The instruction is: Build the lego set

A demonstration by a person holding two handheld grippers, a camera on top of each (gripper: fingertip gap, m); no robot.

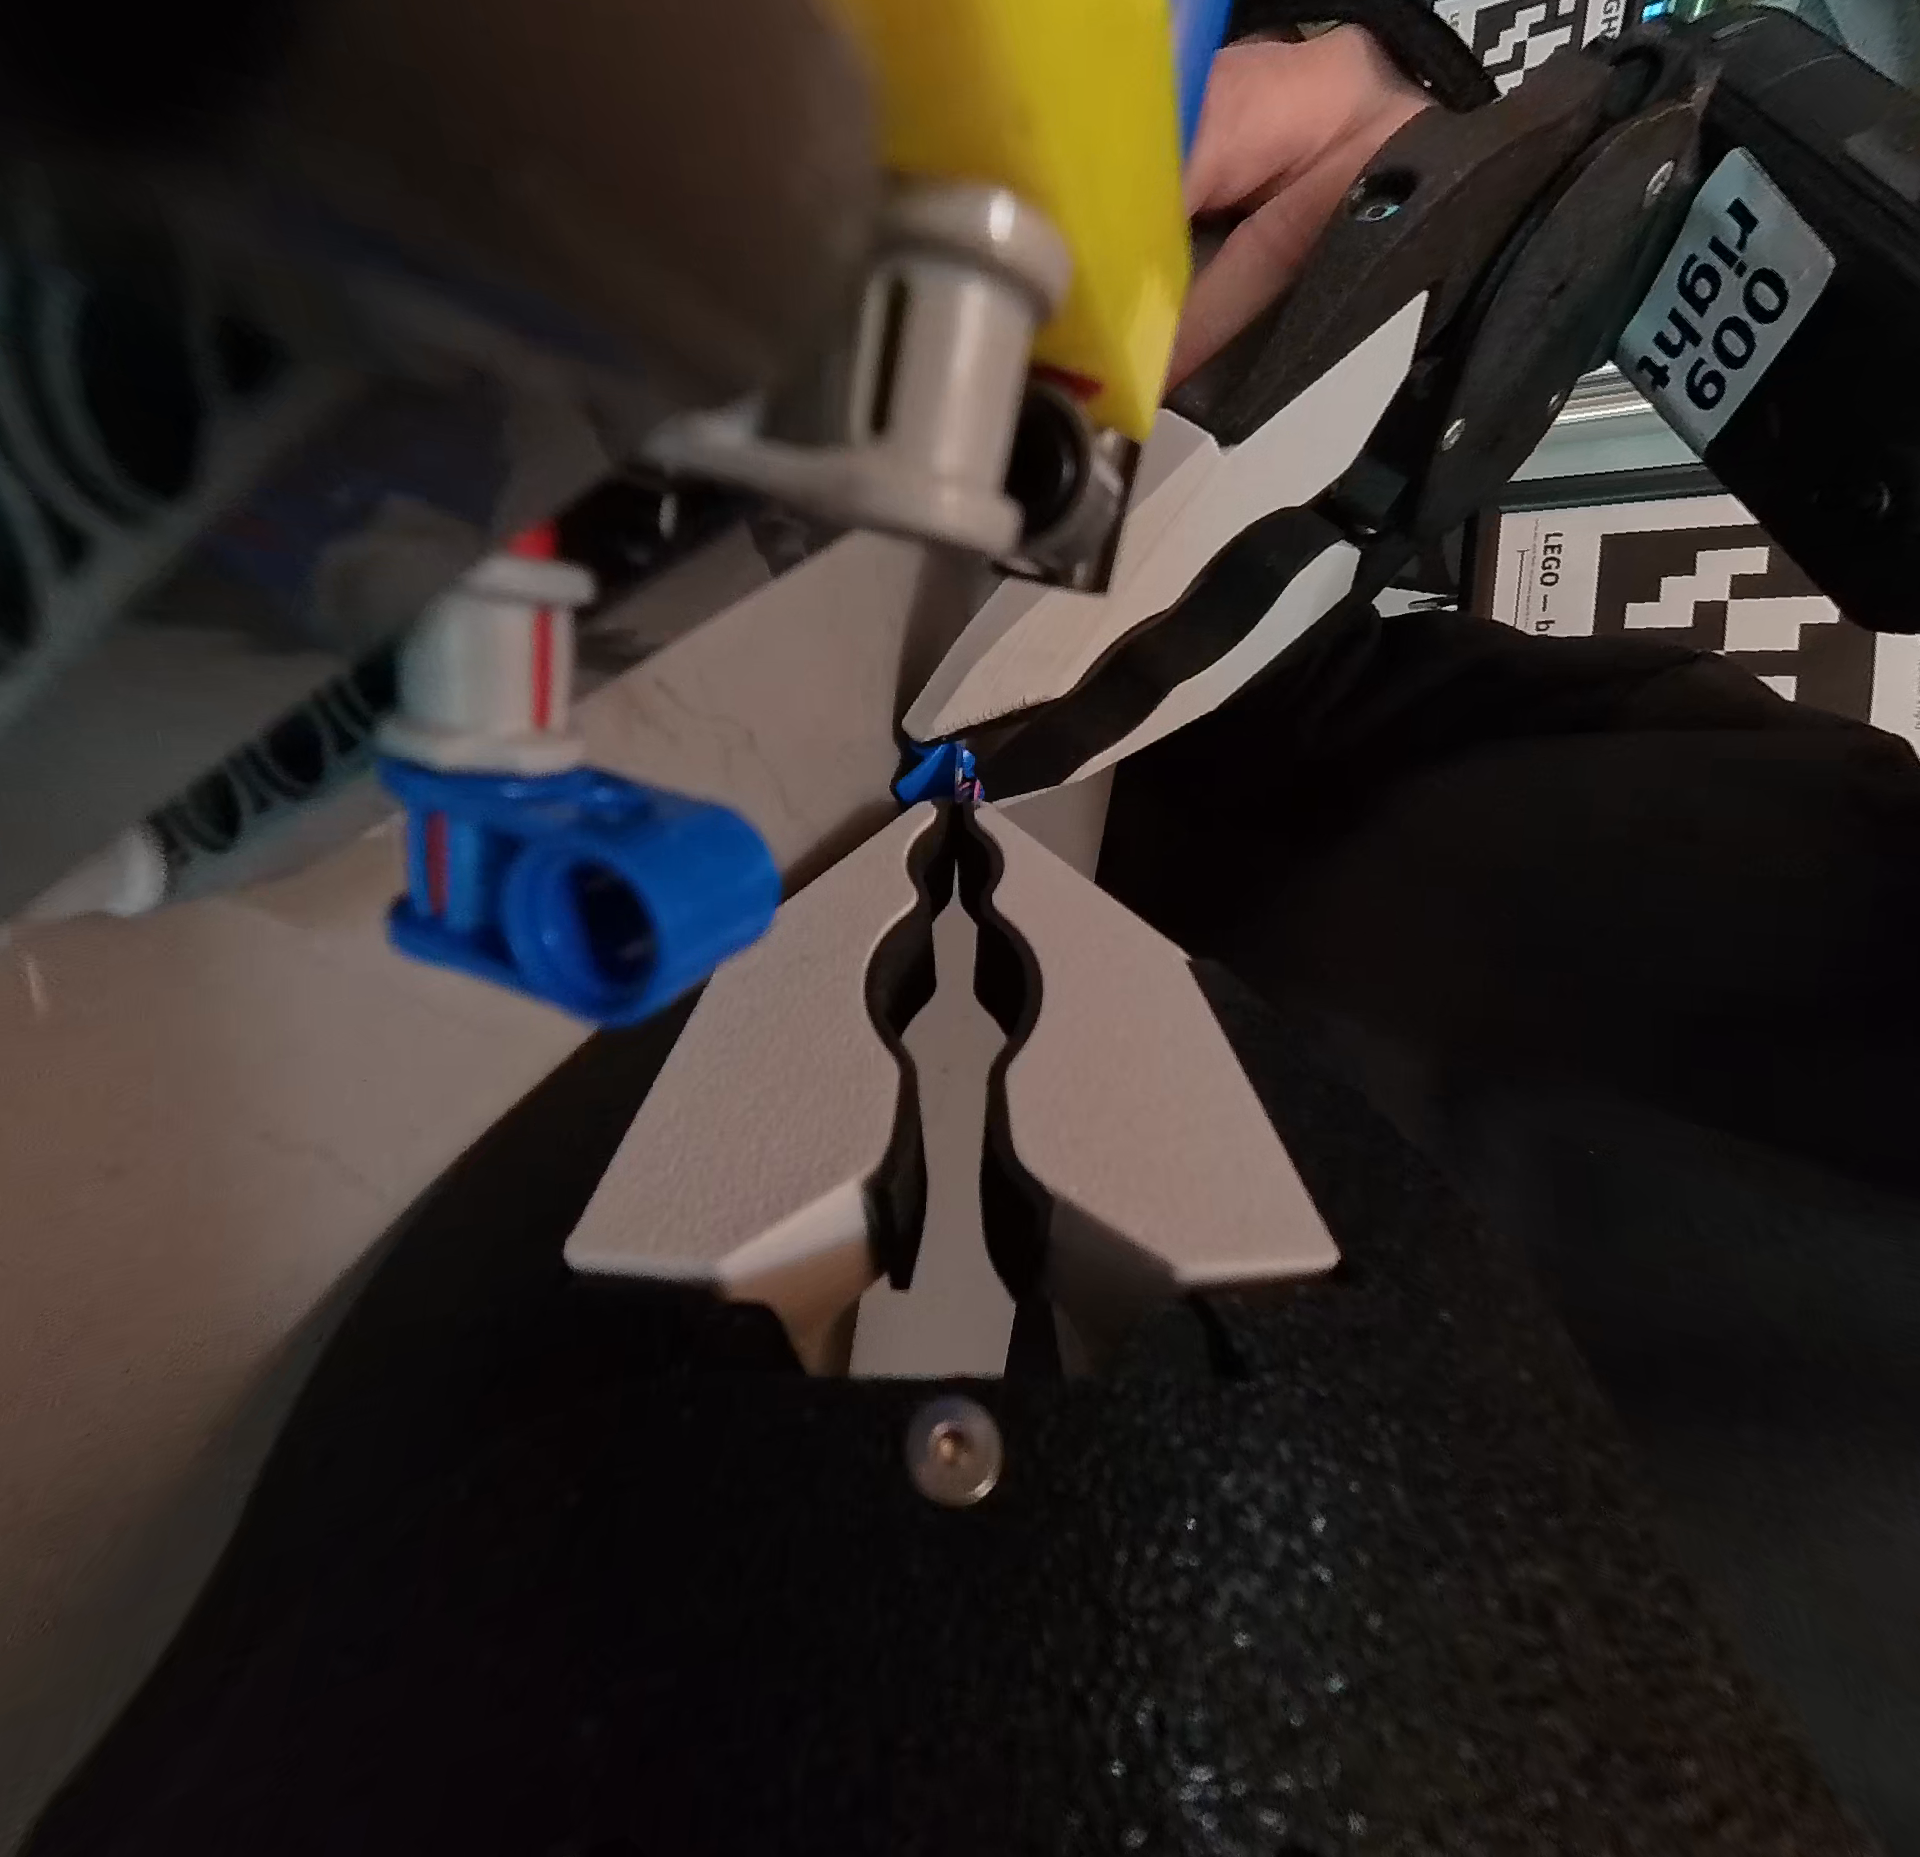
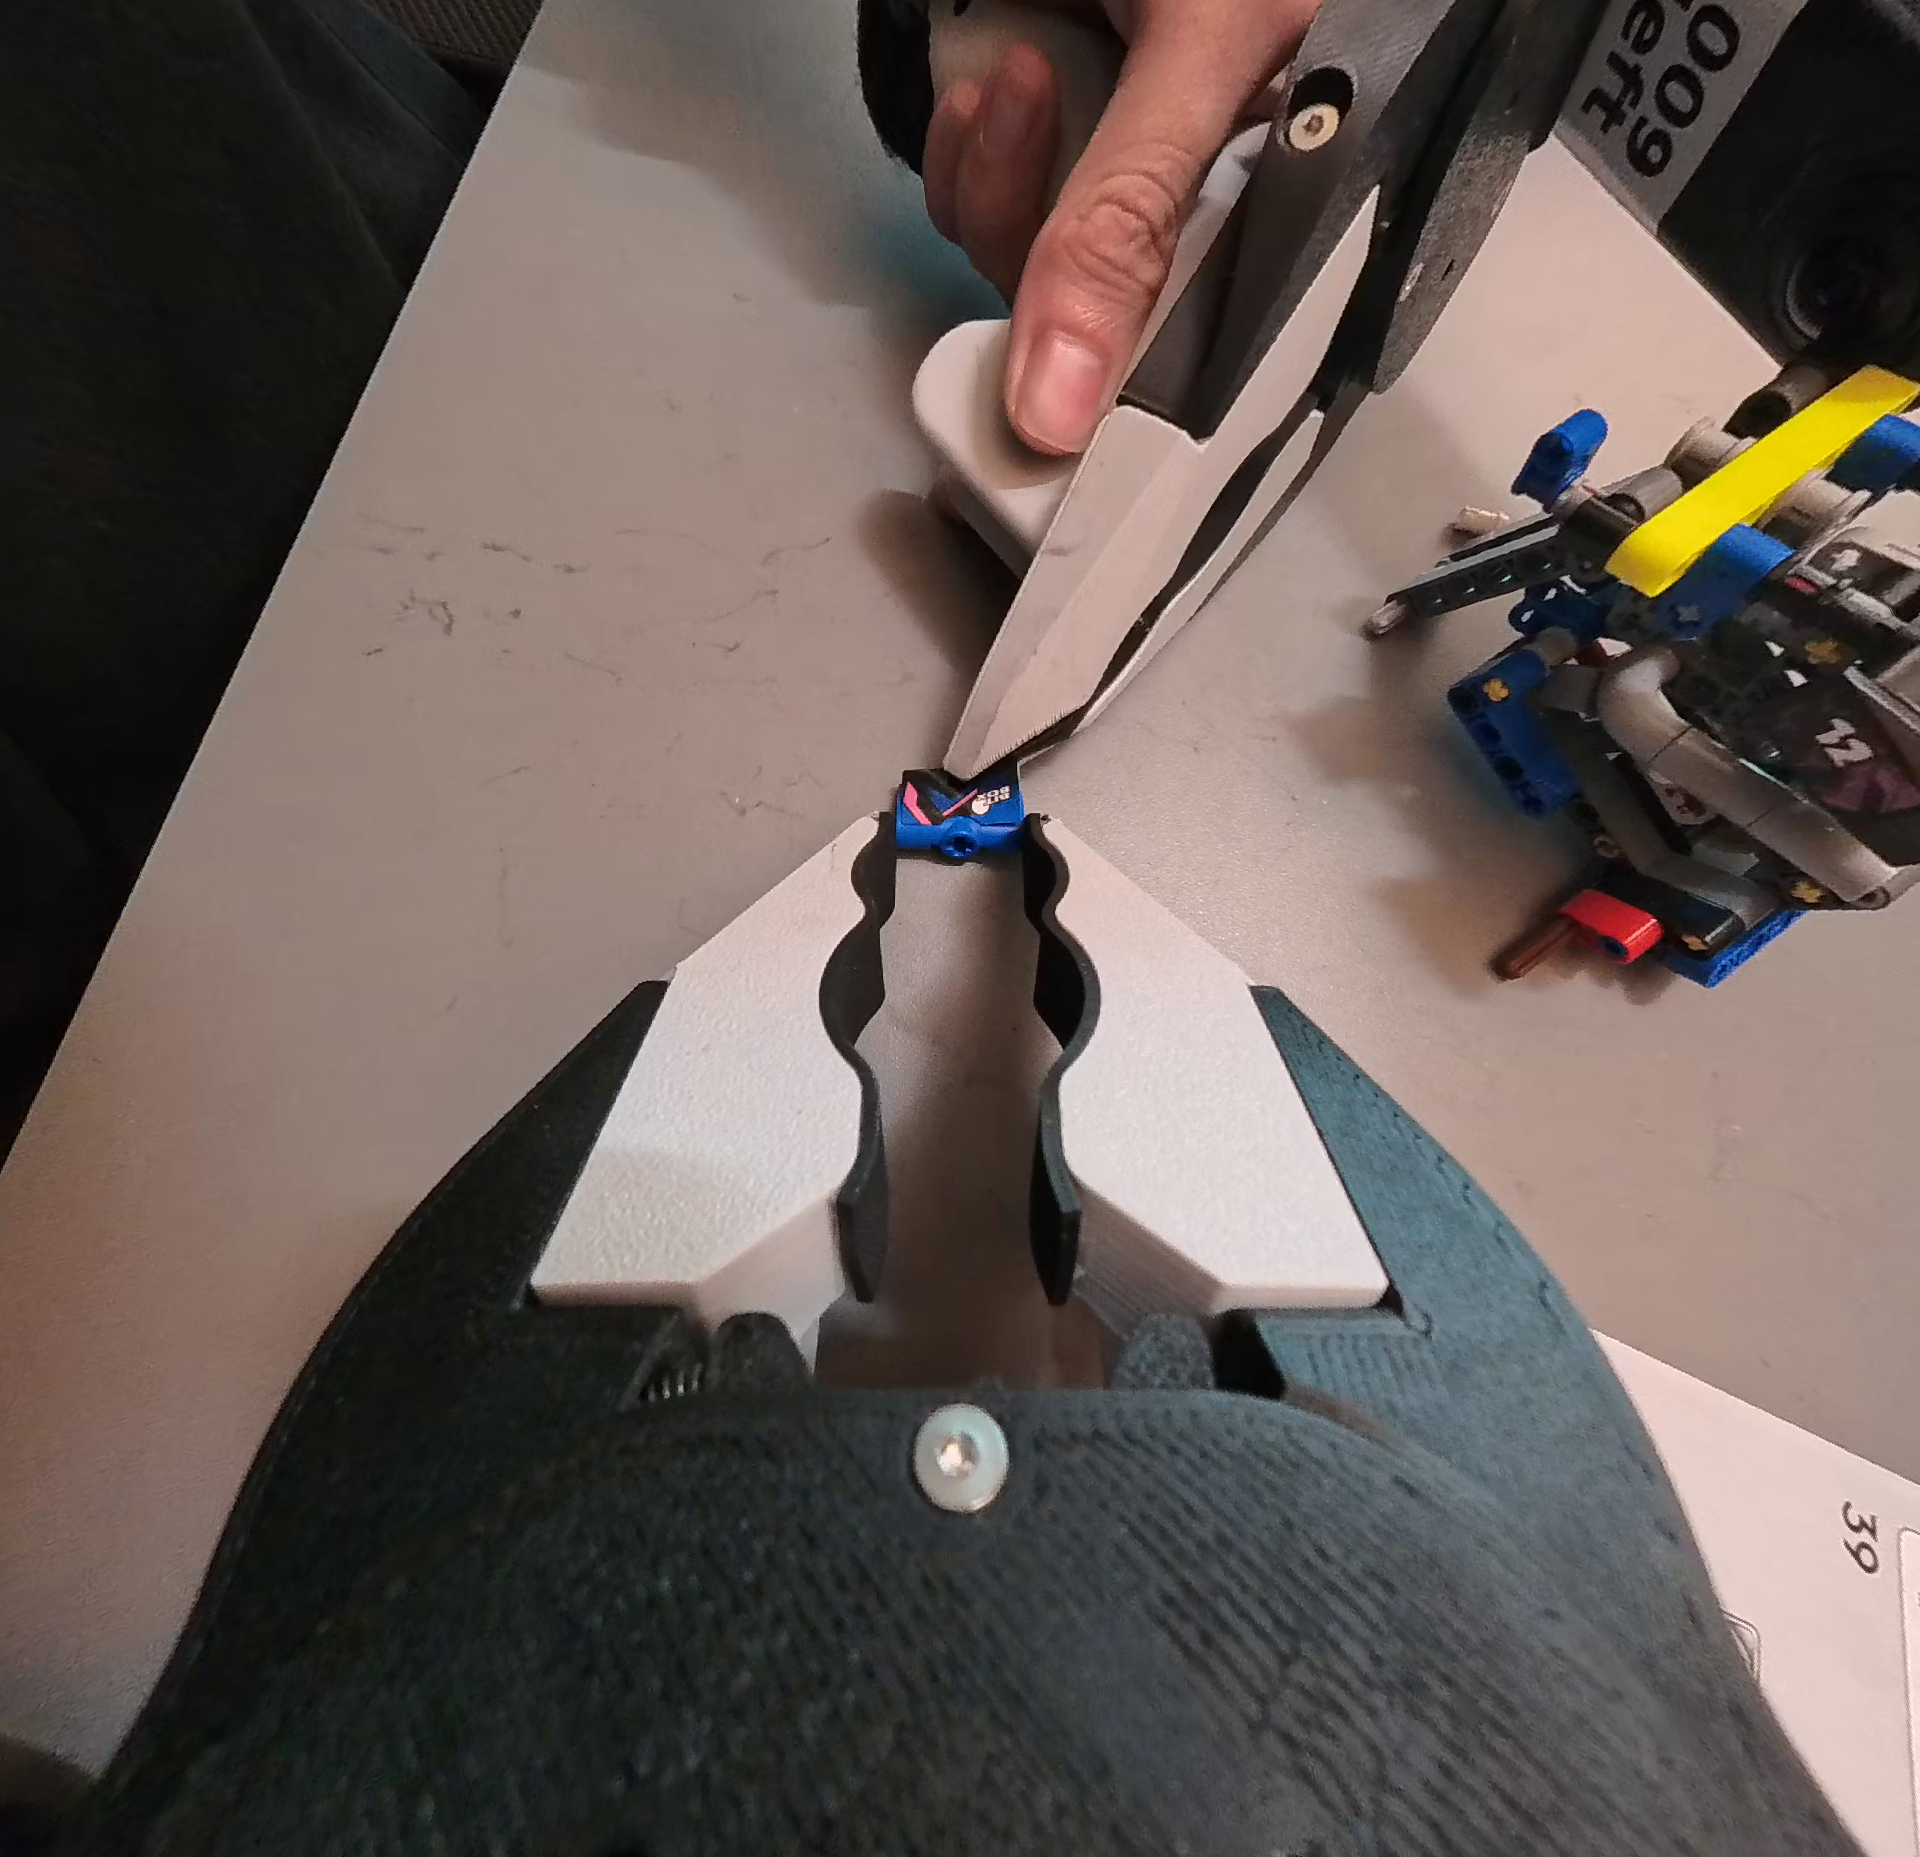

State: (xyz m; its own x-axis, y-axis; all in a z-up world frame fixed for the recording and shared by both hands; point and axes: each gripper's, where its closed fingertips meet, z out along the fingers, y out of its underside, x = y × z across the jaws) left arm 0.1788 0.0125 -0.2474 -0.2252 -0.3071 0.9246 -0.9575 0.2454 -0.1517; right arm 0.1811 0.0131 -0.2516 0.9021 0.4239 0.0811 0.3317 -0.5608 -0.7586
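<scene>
A small blue Lego piece (image 2: 961,820) with a dark printed top sits between the fingertips of my right gripper (image 2: 958,833), which is shut on it just above the grey table (image 2: 520,664). My left gripper (image 2: 982,760) comes in from the upper right, shut, with its tips touching the piece's far edge. In the left wrist view the piece (image 1: 932,773) lies between the left gripper (image 1: 952,818) and the right gripper (image 1: 951,742). The partly built blue, grey and yellow model (image 2: 1714,716) stands to the right. It looms blurred in the left wrist view (image 1: 966,373).
A red piece with an axle (image 2: 1590,940) lies at the model's near corner. A small pale pin (image 2: 1481,517) lies behind it. An instruction page (image 2: 1818,1599) is at the lower right. A hand (image 2: 1091,249) holds the left gripper. The table edge runs along the left.
</scene>
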